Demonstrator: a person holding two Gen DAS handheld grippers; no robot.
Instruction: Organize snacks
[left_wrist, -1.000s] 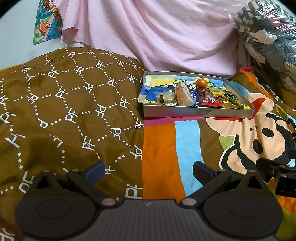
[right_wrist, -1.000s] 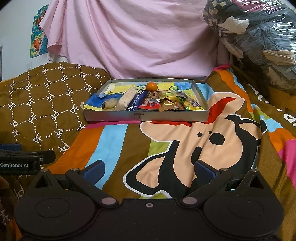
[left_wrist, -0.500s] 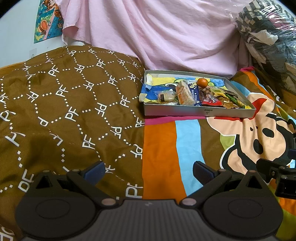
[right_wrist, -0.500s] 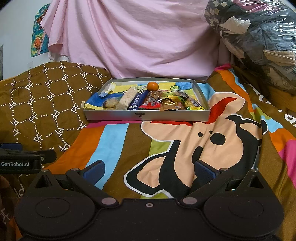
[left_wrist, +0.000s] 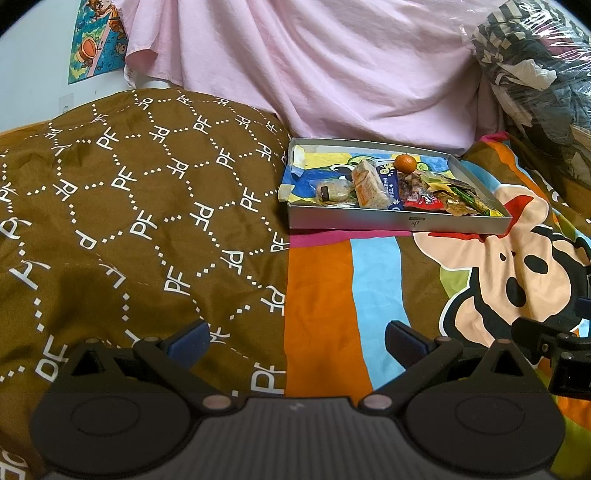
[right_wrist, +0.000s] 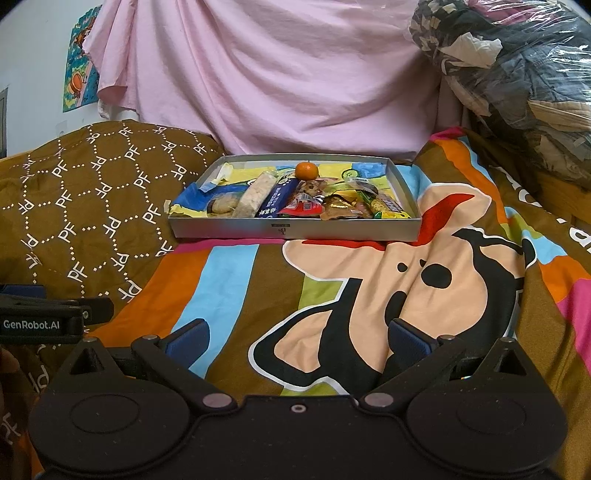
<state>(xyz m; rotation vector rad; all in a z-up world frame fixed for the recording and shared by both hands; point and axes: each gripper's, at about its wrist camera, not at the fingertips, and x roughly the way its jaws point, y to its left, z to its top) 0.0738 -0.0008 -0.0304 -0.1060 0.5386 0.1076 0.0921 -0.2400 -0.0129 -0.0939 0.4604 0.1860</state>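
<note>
A shallow grey tray (left_wrist: 354, 220) (right_wrist: 229, 229) rests on the bed, far ahead of both grippers. Several wrapped snacks lie in it side by side: a pale rice-cake bar (left_wrist: 369, 184) (right_wrist: 256, 194), a blue packet (right_wrist: 277, 197), a red packet (right_wrist: 301, 208), brown and yellow packets (right_wrist: 384, 206). A small orange (left_wrist: 405, 163) (right_wrist: 306, 170) sits at the back of the tray. My left gripper (left_wrist: 297, 341) is open with nothing between its fingers. Low over the cartoon blanket my right gripper (right_wrist: 297, 339) is also open and holds nothing.
A brown patterned quilt (left_wrist: 129, 206) bulges at the left. The striped cartoon blanket (right_wrist: 369, 288) covers the bed's front. A pink sheet (right_wrist: 295, 81) hangs behind the tray. A plastic-wrapped bundle of clothes (right_wrist: 517, 74) is piled at the right.
Both views have shifted only slightly, with the tray sitting a little lower in frame. Both grippers stay open and nothing in the tray has moved.
</note>
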